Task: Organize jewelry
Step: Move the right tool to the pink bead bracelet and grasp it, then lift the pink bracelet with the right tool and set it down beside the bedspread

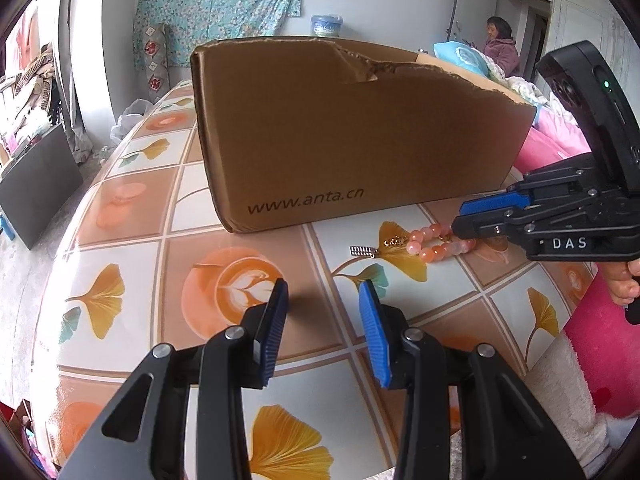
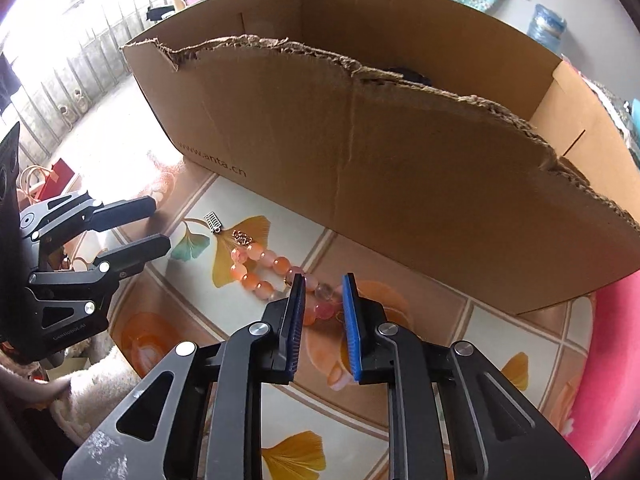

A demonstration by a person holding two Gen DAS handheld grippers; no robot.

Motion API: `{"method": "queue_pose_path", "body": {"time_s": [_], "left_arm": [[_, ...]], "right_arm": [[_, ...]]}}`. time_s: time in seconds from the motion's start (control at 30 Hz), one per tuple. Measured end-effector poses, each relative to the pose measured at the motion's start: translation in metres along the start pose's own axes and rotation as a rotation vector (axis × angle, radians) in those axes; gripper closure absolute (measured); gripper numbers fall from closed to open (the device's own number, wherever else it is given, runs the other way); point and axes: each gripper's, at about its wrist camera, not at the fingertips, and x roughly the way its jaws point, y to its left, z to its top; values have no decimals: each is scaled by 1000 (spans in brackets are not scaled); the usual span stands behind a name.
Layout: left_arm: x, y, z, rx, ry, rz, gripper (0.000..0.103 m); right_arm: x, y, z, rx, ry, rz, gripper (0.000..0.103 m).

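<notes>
- A bead bracelet [image 2: 264,270] of pink and orange beads lies on the patterned tablecloth [image 1: 132,248], just in front of the near wall of a cardboard box [image 1: 340,128].
- The box stands open-topped with a torn upper edge; something dark lies inside near its far wall, too hidden to identify.
- A small silver charm [image 2: 213,222] and a bit of gold chain hang off the bracelet's left end, resting on a printed ginkgo leaf.
- The right gripper [image 2: 323,285] comes in from the right, pointing steeply down; its narrowed jaws straddle the bracelet's right end, with a pink bead and a clear bead between the blue pads [image 2: 351,320]. Whether the pads actually press on the beads, I cannot tell.
- The left gripper [image 1: 323,294] hovers to the left of the bracelet, jaws partly spread, nothing between them.
- A person sits in the far right of the room, beside pink bedding.
</notes>
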Motion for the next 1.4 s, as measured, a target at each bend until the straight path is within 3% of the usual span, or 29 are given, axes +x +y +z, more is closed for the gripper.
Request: {"method": "queue_pose_path", "body": {"time_s": [0.1,0.23,0.57,0.9,1.1,1.23,1.33,1.4], "left_arm": [[0,1,0,-10,-4,-2,67],[0,0,-1,-8,-5,-1,67],[0,-1,-2,-7,-4,12,67],[0,3,1,-38,9,0,67],[1,-1,3,-28,18,25,67],[1,-3,4,-26,19,38,67],[2,-6,3,-9,17,51,67],[2,-9,2,14,16,63,67]], "right_arm": [[6,-2,3,-12,13,6,86],[6,-3,12,-17,6,13,96],[-48,-5,8,61,-124,87,96],[-87,-64,-30,238,-146,-144,96],[-73,-99,-38,303,-155,-165,96],[-57,-116,-49,360,-108,-190,96],[-54,-124,-59,394,-101,-192,92],[-59,-123,-62,395,-129,-210,80]]}}
